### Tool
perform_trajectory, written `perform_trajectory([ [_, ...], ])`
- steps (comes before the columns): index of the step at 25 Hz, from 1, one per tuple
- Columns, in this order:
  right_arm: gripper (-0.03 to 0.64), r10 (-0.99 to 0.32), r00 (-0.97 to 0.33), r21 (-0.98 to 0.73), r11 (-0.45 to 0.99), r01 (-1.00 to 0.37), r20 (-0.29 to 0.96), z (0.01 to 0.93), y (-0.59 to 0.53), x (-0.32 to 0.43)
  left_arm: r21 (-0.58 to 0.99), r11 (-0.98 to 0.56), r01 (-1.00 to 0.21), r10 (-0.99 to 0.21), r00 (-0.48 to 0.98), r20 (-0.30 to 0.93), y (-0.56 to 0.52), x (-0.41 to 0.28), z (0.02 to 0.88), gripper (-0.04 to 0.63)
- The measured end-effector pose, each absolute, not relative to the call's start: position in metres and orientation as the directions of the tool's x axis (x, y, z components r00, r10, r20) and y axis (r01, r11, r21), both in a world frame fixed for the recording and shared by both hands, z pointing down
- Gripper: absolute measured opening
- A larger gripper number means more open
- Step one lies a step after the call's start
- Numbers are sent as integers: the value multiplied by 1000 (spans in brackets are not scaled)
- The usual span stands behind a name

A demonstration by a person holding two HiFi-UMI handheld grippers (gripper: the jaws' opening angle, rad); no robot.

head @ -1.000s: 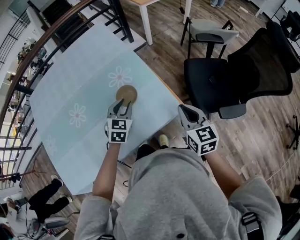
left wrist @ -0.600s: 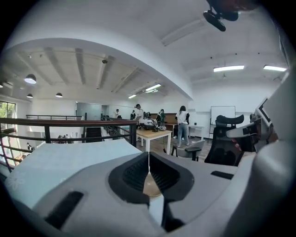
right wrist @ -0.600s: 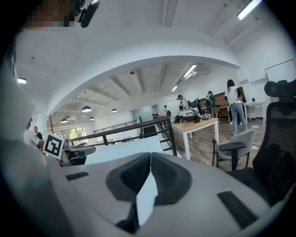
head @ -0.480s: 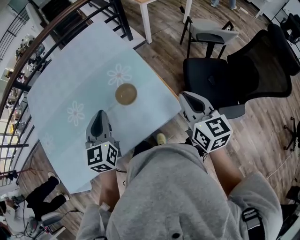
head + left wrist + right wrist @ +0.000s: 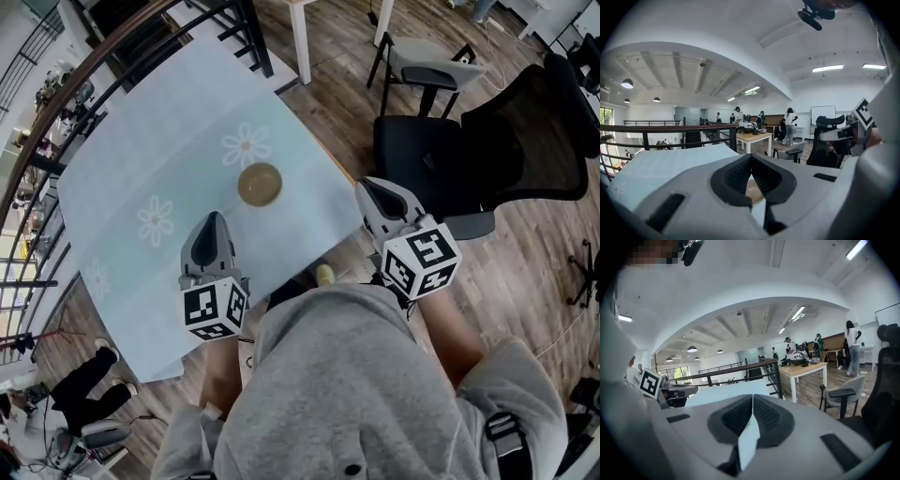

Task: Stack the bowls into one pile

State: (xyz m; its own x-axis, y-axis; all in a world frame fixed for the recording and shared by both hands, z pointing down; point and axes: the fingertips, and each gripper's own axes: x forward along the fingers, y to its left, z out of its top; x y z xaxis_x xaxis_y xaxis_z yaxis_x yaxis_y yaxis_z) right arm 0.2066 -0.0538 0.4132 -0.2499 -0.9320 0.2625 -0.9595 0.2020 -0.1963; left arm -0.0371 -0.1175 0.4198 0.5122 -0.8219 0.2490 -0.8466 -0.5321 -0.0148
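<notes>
Bowl (image 5: 259,185) sits mid-table (image 5: 141,131), just beyond the left gripper (image 5: 213,221), whose jaws are pressed together, empty. Right gripper (image 5: 369,187) hangs off the table's right edge, jaws together, holding nothing.

In the left gripper view, the round tan wooden bowl (image 5: 754,190) is only a sliver behind the left gripper (image 5: 751,159). From overhead I can't count how many are stacked. My grey sweatshirt (image 5: 347,394) hides the pale blue flowered tabletop's (image 5: 141,141) near edge.
</notes>
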Motion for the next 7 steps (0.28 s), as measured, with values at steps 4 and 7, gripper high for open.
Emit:
perform_trajectory([
  [4,28,-929,-259,-197,211,-957,264,414,-57,203,-8,-529,-848,-822,510,255,-119,-37,422,19],
  [7,28,-928,-263,-192,216,-957,263,414,-59,202,-1,-525,-851,-823,507,255,-121,-38,424,19],
])
